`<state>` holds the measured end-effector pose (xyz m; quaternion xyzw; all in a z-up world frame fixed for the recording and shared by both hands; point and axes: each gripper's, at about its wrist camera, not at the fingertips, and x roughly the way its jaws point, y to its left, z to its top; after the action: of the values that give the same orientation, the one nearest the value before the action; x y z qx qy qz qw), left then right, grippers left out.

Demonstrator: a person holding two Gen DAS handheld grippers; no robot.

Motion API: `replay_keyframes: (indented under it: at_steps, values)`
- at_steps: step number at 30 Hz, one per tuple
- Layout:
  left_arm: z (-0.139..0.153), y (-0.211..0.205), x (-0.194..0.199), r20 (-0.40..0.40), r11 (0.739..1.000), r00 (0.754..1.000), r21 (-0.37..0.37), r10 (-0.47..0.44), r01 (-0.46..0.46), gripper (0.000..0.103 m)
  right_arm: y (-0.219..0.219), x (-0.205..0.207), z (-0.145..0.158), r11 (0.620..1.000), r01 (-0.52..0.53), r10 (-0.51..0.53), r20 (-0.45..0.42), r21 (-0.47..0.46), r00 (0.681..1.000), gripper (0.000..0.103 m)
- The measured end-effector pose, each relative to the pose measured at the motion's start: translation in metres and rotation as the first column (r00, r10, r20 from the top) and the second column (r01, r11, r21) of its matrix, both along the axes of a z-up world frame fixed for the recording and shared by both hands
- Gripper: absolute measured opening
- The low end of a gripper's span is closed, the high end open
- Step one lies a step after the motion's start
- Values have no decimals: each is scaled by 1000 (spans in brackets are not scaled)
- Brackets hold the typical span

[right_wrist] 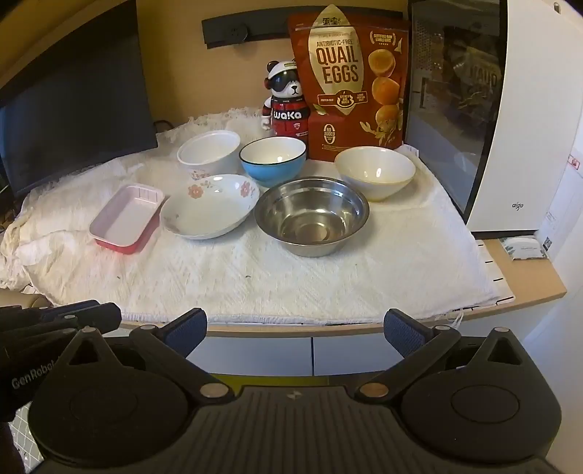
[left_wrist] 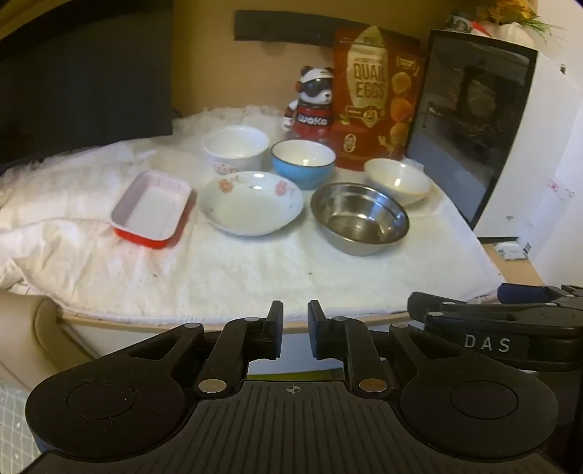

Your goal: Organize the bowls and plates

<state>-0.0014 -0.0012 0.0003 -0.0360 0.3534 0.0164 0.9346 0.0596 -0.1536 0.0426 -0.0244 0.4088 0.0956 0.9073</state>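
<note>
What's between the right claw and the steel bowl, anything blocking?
Nothing visible. The right claw hangs open off the table's front edge, and only bare white cloth lies between it and the steel bowl. The flowered plate sits to the bowl's left, the cream bowl behind it.

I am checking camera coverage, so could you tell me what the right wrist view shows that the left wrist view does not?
Only the right wrist view shows the wide-open right gripper from behind and the aigo logo. Only the left wrist view shows the left gripper, nearly closed and empty, and yellow flowers. Both show the steel bowl, blue bowl and floral plate.
</note>
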Motion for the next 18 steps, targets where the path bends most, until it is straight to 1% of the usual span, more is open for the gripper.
replay_keyframes:
  at_steps: [1, 2, 3, 4, 8, 9, 18]
  values:
    - [0, -1, -2, 4, 1000, 1000, 0, -2, 2, 19, 0, -1, 0, 1000, -2, 2, 3, -1, 1000, 103]
    - [-2, 7, -3, 4, 999, 1000, -30, 12, -12, 19, 0, -1, 1, 1000, -2, 2, 6, -3, 1000, 103]
    - [-2, 7, -5, 6, 999, 1000, -29, 14, -14, 19, 1, -2, 0, 1000, -2, 2, 7, -5, 1000, 103]
    - [-2, 6, 0, -20, 999, 999, -29, 29, -30, 19, 7, -2, -4, 1000, -7, 7, -3, -23, 1000, 103]
    - [-3, 8, -4, -19, 998, 999, -39, 43, -43, 19, 4, 4, -2, 1000, -16, 16, -19, -12, 1000, 103]
    - [0, 7, 1, -31, 998, 998, -42, 55, -56, 19, 1, 5, -3, 1000, -22, 22, -20, -6, 1000, 103]
    - [0, 4, 3, -37, 997, 998, -56, 46, -48, 19, 2, 5, -1, 1000, -25, 25, -11, -15, 1000, 103]
